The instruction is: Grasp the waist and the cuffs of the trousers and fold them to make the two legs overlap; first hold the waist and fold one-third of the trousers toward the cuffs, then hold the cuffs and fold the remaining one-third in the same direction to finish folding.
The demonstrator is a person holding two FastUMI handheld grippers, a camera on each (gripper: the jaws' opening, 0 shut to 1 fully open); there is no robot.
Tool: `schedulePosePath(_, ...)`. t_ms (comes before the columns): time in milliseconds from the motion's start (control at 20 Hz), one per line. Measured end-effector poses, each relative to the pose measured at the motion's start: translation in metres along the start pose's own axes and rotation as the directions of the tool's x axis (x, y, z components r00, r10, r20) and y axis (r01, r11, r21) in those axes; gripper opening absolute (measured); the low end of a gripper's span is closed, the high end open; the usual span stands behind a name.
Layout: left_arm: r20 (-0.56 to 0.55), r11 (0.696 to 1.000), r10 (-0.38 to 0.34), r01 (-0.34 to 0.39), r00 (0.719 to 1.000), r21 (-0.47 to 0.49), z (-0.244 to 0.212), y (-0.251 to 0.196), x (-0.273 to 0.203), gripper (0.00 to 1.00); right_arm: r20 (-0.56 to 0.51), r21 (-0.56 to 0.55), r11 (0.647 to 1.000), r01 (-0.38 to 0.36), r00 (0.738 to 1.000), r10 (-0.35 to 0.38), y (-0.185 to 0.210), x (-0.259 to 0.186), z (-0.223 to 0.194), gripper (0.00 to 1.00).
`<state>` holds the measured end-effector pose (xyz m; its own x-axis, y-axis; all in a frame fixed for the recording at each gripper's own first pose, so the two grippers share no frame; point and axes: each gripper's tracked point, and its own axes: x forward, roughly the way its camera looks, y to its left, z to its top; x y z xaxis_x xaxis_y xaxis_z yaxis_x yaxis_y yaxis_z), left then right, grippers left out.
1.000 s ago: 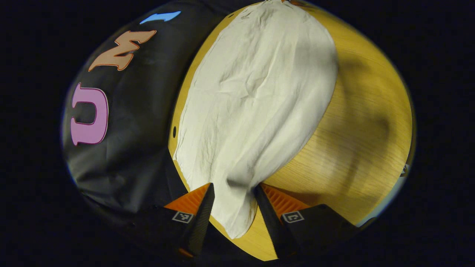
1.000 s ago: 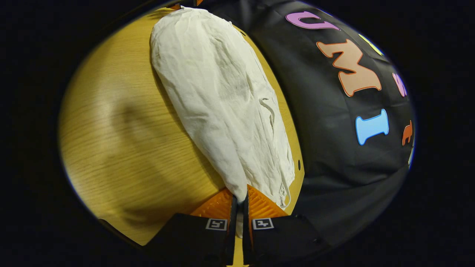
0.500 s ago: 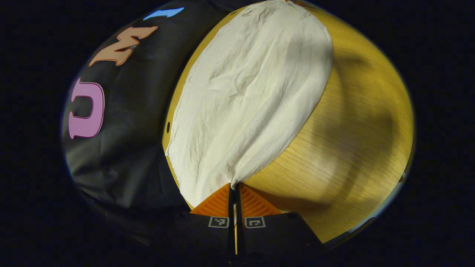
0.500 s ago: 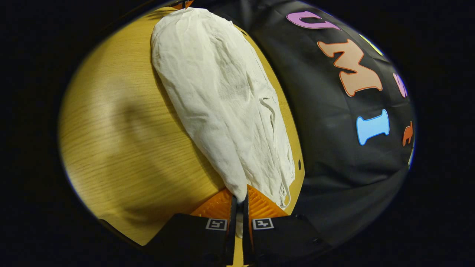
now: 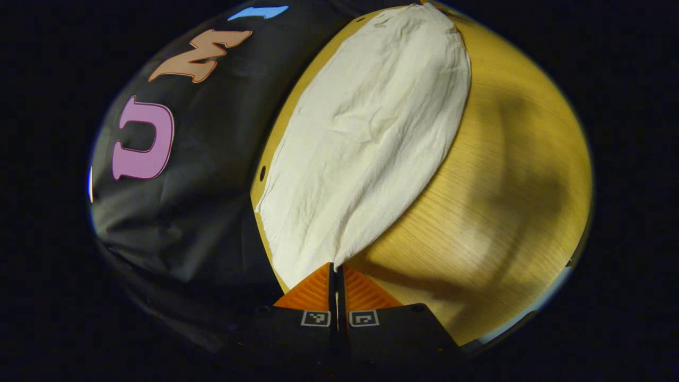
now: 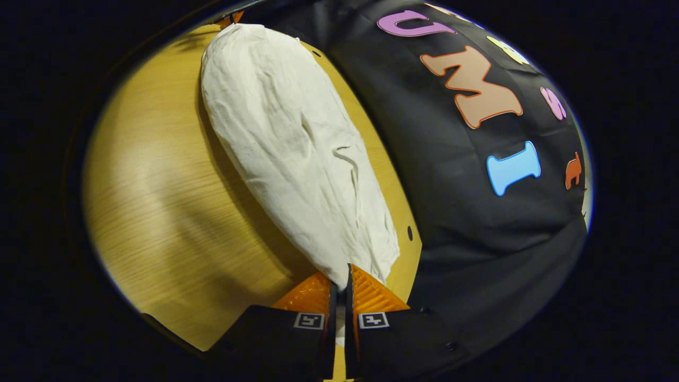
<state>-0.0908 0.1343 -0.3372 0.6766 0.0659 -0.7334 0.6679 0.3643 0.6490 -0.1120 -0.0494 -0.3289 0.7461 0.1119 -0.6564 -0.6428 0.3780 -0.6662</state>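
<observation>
Cream-white trousers lie lengthwise along the back edge of a wooden table, next to the black wall cloth. My left gripper is shut on one end of the trousers, the fabric pinched between its fingers. In the right gripper view the trousers stretch away from my right gripper, which is shut on the opposite end. At the far end of the cloth, the other gripper's tip peeks in at the top. I cannot tell which end is the waist.
The table's back edge has a small hole and borders the black cloth wall. Bare wood spreads to the left of the trousers in the right gripper view, with soft shadows across it.
My left gripper went from open around the trousers' end to shut on it. Both hands have since shifted slightly, pulling the cloth a little tauter.
</observation>
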Motion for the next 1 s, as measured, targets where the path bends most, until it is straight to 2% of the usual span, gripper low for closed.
schedulePosePath(300, 0.024, 0.983, 0.146, -0.143, 0.989, -0.117, 0.034, 0.066, 0.001, 0.00, 0.054, 0.024, 0.994, 0.109, 0.992, -0.110, -0.050, -0.007, 0.022, 0.10)
schedulePosePath(450, 0.017, 0.969, 0.182, -0.177, 0.983, -0.172, 0.047, 0.083, -0.001, 0.00, 0.085, 0.058, 0.986, 0.154, 0.984, -0.158, -0.075, -0.007, 0.033, 0.09)
schedulePosePath(700, 0.000, 0.948, 0.248, -0.243, 0.969, -0.206, 0.062, 0.110, -0.004, 0.00, 0.128, 0.140, 0.968, 0.210, 0.965, -0.228, -0.113, 0.005, 0.050, 0.09)
schedulePosePath(950, -0.007, 0.924, 0.310, -0.303, 0.951, -0.233, 0.074, 0.145, 0.006, 0.00, 0.119, 0.230, 0.942, 0.243, 0.954, -0.275, -0.133, 0.034, 0.067, 0.07)
schedulePosePath(1000, 0.001, 0.920, 0.313, -0.303, 0.950, -0.247, 0.076, 0.152, 0.013, 0.00, 0.113, 0.242, 0.937, 0.253, 0.951, -0.286, -0.137, 0.039, 0.071, 0.09)
